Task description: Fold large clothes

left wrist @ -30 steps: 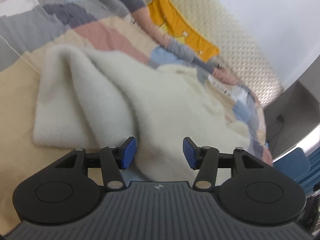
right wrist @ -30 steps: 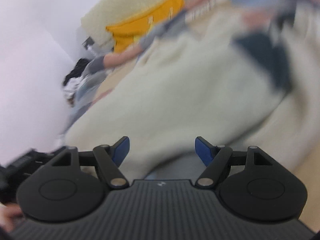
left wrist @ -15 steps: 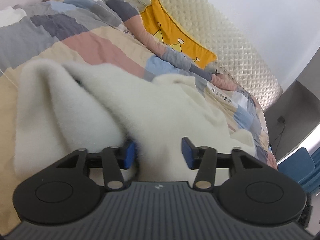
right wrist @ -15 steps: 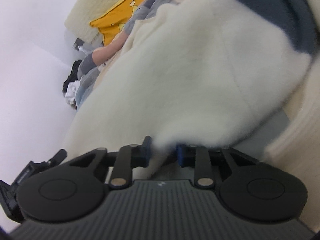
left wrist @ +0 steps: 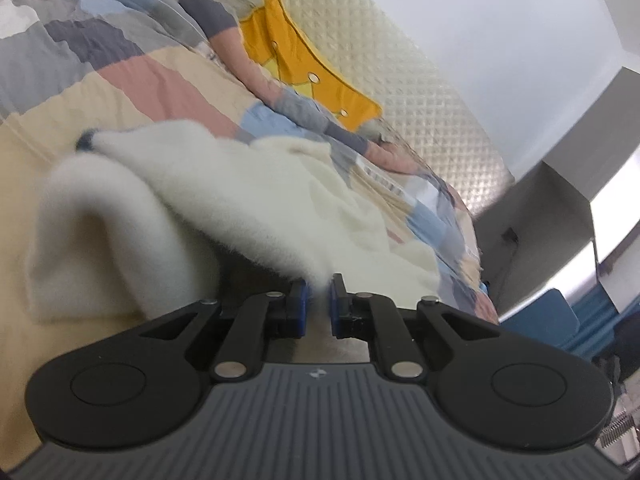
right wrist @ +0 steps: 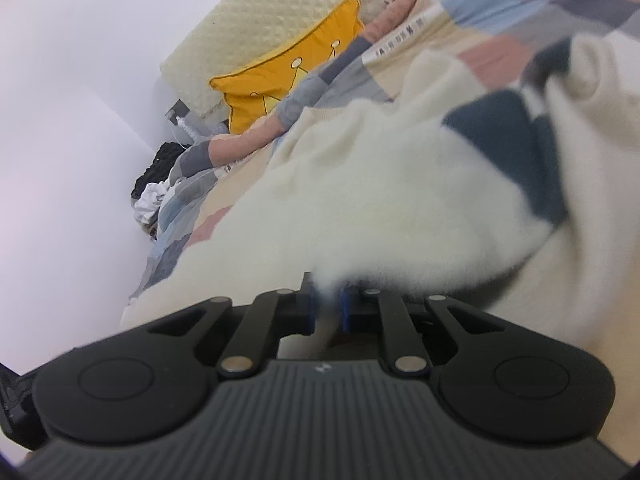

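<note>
My left gripper [left wrist: 318, 300] is closing with the fuzzy hem of the cream fleece garment [left wrist: 256, 196] between its blue pads, and my right gripper [right wrist: 326, 306] is closing the same way on another stretch of that hem. The garment is thick, soft and shaggy, with dark navy patches [right wrist: 516, 148] ahead and to the right of my right tool. It lies rumpled on a patchwork quilt [left wrist: 132, 76] of beige, pink, grey and blue blocks. Beyond it, a yellow crown-shaped cushion [left wrist: 304, 68] leans against a cream quilted headboard [left wrist: 400, 72].

To the left of my left tool the quilt lies bare; a rounded fold of fleece [left wrist: 100, 224] humps up there. A second ago both sets of pads stood wide apart in front of the cloth; now they pinch it and its near edge lifts off the quilt.
</note>
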A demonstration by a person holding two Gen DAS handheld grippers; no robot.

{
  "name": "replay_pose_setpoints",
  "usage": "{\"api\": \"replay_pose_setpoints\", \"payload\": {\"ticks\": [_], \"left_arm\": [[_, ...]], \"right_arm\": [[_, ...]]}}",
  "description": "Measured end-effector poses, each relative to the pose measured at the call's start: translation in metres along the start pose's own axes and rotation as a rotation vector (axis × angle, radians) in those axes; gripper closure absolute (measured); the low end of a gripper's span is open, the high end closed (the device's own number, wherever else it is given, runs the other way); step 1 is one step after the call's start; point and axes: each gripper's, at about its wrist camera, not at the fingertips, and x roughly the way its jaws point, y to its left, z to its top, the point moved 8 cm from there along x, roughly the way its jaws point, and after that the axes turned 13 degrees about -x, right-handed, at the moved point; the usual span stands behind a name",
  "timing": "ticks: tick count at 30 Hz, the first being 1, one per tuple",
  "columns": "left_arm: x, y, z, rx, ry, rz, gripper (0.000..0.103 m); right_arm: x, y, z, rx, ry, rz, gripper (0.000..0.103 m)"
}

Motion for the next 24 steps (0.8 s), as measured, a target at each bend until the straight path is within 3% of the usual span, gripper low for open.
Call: {"api": "replay_pose_setpoints", "payload": {"ticks": [5, 10, 14, 17, 19, 21, 23, 24], "left_arm": [[-0.02, -0.001, -0.031, -0.027, 0.059, 0.003, 0.09], [-0.004, 0.015, -0.064, 0.035, 0.181, 0.191, 0.09], [0.009, 0.024, -0.07, 0.035, 0.221, 0.248, 0.09], [0.015, 0.035, -0.067, -0.02, 0.234, 0.252, 0.089], [0.016, 0.04, -0.065, -0.066, 0.25, 0.234, 0.079], [0.018, 0.044, -0.066, -0.097, 0.268, 0.234, 0.058], [0.022, 0.046, -0.067, -0.109, 0.287, 0.226, 0.054], [0.023, 0.046, -0.068, -0.111, 0.295, 0.224, 0.054]], "right_arm": [[-0.029, 0.0, -0.006, -0.023, 0.018, -0.041, 0.089], [-0.032, -0.015, -0.04, -0.052, 0.147, -0.141, 0.089], [-0.019, -0.029, -0.063, -0.021, 0.236, -0.196, 0.088], [-0.013, -0.032, -0.067, 0.047, 0.243, -0.171, 0.086], [-0.013, -0.035, -0.067, 0.11, 0.231, -0.141, 0.085], [-0.015, -0.035, -0.07, 0.165, 0.231, -0.111, 0.077], [-0.013, -0.036, -0.075, 0.223, 0.243, -0.089, 0.06], [-0.012, -0.035, -0.078, 0.246, 0.242, -0.085, 0.059]]}}
